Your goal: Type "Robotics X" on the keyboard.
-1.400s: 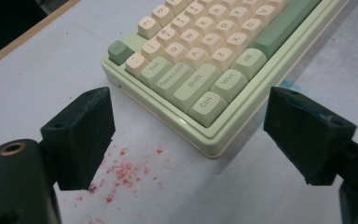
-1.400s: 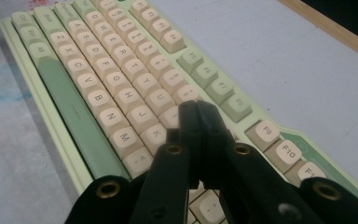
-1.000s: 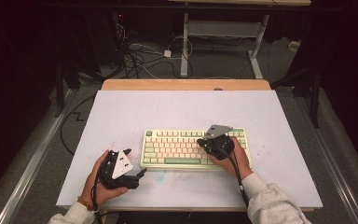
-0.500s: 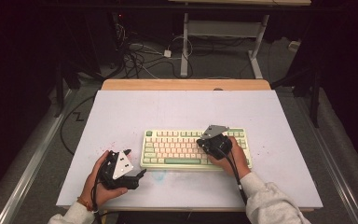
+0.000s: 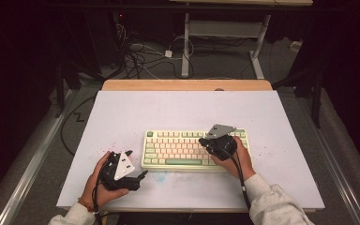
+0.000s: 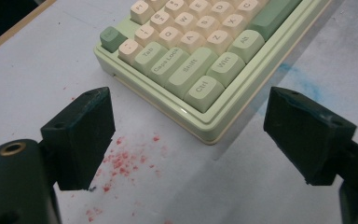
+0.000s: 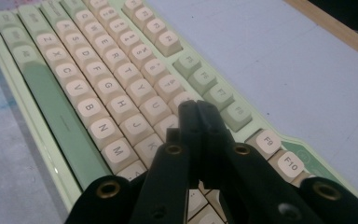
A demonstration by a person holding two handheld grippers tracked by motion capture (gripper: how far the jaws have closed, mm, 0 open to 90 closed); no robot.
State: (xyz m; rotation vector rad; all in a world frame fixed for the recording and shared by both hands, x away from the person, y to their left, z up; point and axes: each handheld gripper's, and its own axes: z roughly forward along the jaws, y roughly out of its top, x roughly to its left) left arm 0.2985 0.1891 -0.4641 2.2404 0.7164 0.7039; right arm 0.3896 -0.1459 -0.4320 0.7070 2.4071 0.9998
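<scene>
Since a second ago almost nothing has shifted: my left gripper (image 5: 133,165) has stayed beside the keyboard's near-left corner, and my right gripper (image 5: 205,141) has kept its place over the right half of the keys.

The keyboard (image 5: 178,150) is a pale green case with cream letter keys and green modifier keys, lying flat on the white table top (image 5: 178,110) a little toward six o'clock from the table's middle, its long side running from nine to three o'clock. In my right gripper view the keyboard (image 7: 98,93) runs away from me, and my right gripper (image 7: 196,108) has its jaws pressed together, empty, with the tips over the keys near U and J; I cannot tell whether they touch a keycap. My right hand (image 5: 236,157) rests at the keyboard's four o'clock end.

In my left gripper view my left gripper (image 6: 189,119) has its jaws spread wide apart, holding nothing, with the keyboard (image 6: 200,51) corner carrying Ctrl, Shift and Caps Lock lying between them. Red specks (image 6: 121,161) dot the table below that corner, and a faint blue smear (image 6: 298,81) lies at three o'clock from it. My left hand (image 5: 98,180) sits at the table's seven o'clock edge.

Beyond the table at twelve o'clock, a wooden strip (image 5: 187,85) edges it, with cables (image 5: 140,56) on the floor behind.
</scene>
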